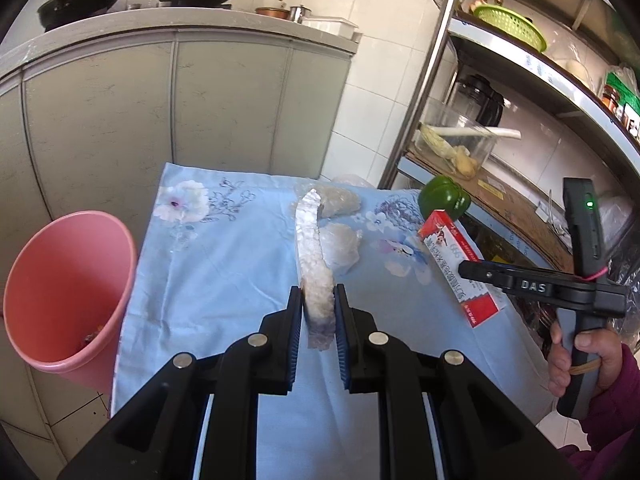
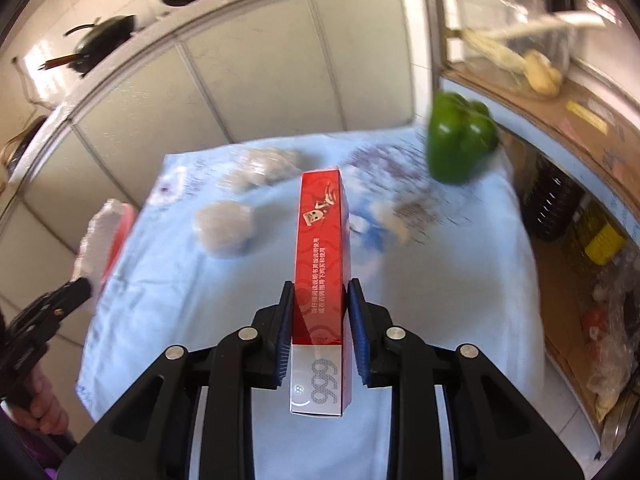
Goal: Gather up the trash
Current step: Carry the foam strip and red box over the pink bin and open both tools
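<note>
While clamped in right hand-held gripper [image 2: 318,308], red box [image 2: 322,264] reads "999".

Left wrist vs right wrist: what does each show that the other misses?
Only the left wrist view shows the open mouth of the pink bin left of the table, and the left gripper shut on a strip of white foam.

Only the right wrist view shows the right gripper clamped on the red box head-on, and bottles on the lower rack shelf.

Both show the blue floral cloth, two crumpled plastic wads, the green pepper and each other's gripper from the side.
</note>
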A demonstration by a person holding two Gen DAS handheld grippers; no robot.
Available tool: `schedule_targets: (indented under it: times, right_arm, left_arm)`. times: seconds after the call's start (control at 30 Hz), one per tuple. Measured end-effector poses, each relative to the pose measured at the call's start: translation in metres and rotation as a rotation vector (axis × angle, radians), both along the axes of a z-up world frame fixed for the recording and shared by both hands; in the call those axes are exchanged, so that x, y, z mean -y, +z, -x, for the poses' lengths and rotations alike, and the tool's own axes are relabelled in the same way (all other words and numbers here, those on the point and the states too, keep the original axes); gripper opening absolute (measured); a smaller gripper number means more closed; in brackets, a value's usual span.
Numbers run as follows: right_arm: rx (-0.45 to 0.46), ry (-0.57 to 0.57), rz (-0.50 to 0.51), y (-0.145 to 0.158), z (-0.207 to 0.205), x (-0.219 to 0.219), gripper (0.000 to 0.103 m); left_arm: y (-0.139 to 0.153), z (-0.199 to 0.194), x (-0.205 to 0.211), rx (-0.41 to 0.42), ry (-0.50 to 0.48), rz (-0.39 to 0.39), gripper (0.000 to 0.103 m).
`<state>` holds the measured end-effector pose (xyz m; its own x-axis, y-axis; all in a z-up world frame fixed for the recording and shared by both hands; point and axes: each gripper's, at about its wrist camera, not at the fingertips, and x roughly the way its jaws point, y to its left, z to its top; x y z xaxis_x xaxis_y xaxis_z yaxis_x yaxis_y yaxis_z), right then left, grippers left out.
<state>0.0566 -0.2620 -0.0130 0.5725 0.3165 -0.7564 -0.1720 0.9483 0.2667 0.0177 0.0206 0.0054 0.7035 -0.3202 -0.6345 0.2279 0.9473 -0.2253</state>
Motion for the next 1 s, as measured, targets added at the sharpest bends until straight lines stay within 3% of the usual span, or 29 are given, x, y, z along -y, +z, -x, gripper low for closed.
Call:
schedule_targets:
  times: [0.23, 0.57, 0.77, 1.0]
  right_arm:
    - [0.049, 0.183, -0.064, 0.026, -0.005, -0.066, 0.027]
    - [0.046, 0.488, -0.093, 0.049, -0.031, -0.199, 0.027]
    - [-0.010, 0.576, -0.129, 0.047, -0.054, -0.264, 0.027]
    - [-0.102, 0.598, -0.160, 0.022, -0.073, -0.321, 0.027]
  left_arm:
    - [0.010, 0.010, -0.032, 0.048, 0.108, -0.013, 0.015]
    - [0.012, 0.025, -0.099, 0.065, 0.323, -0.024, 0.015]
    - [0.001, 0.022, -0.141, 0.038, 0.465, -0.059, 0.015]
    - [-0.027, 0.008, -0.179, -0.046, 0.557, -0.035, 0.015]
